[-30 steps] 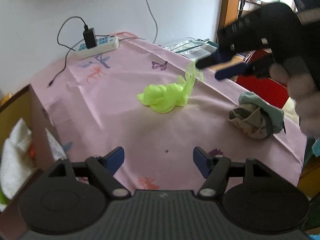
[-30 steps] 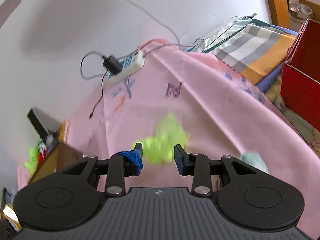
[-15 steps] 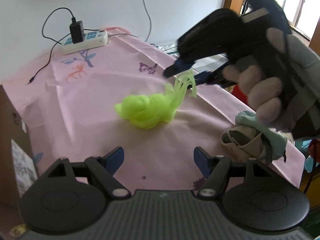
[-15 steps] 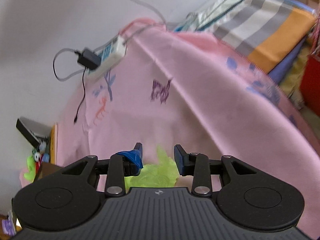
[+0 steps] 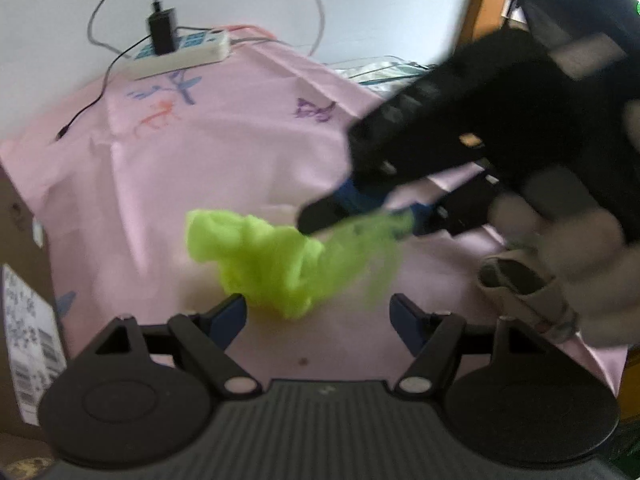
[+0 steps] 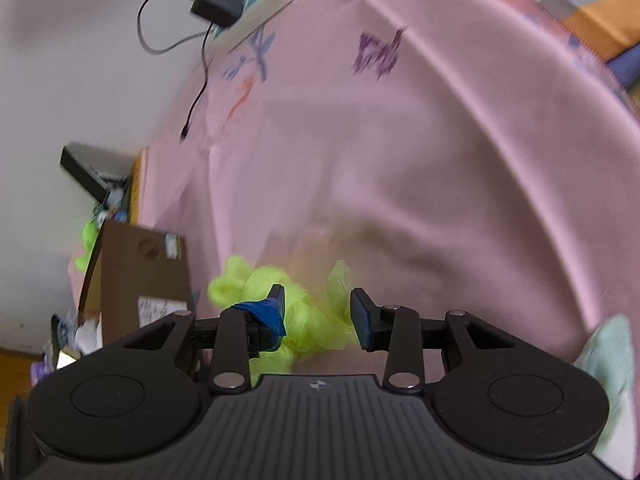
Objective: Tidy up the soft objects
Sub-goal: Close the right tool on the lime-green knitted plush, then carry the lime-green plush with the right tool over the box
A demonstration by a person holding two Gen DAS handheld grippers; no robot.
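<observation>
Two grippers on one lime-green mesh scrunchy thing (image 5: 276, 264), which sits on the pink-clothed worktop (image 5: 224, 168) roughly mid-surface, w/ a cardboard box (image 6: 140, 268) off to its left.

Right gripper (image 6: 318, 314): fingers are opening rn, mesh bunched between them. From the left cam a stretched strand looks caught at its tips, but it's blurry so can't say if the pads actually press on it.

Left gripper (image 5: 318, 318): fingers spread fairly wide, nothing in them, tips just short of the mesh's near side.

What could go wrong imo:
- Mesh is stringy and snags. If a loop catches on the right fingers as they open, the whole bundle could get dragged when that hand lifts.
- Left fingers closing on the loose edge only = grabbing a few strands, and it slips out on the way to the box.
- Both grippers are v close, so they could bump.
- Rolled beige/teal sock bundle (image 5: 528, 300) sits near the right hand (image 5: 580, 264), easy to knock off the worktop edge.
</observation>
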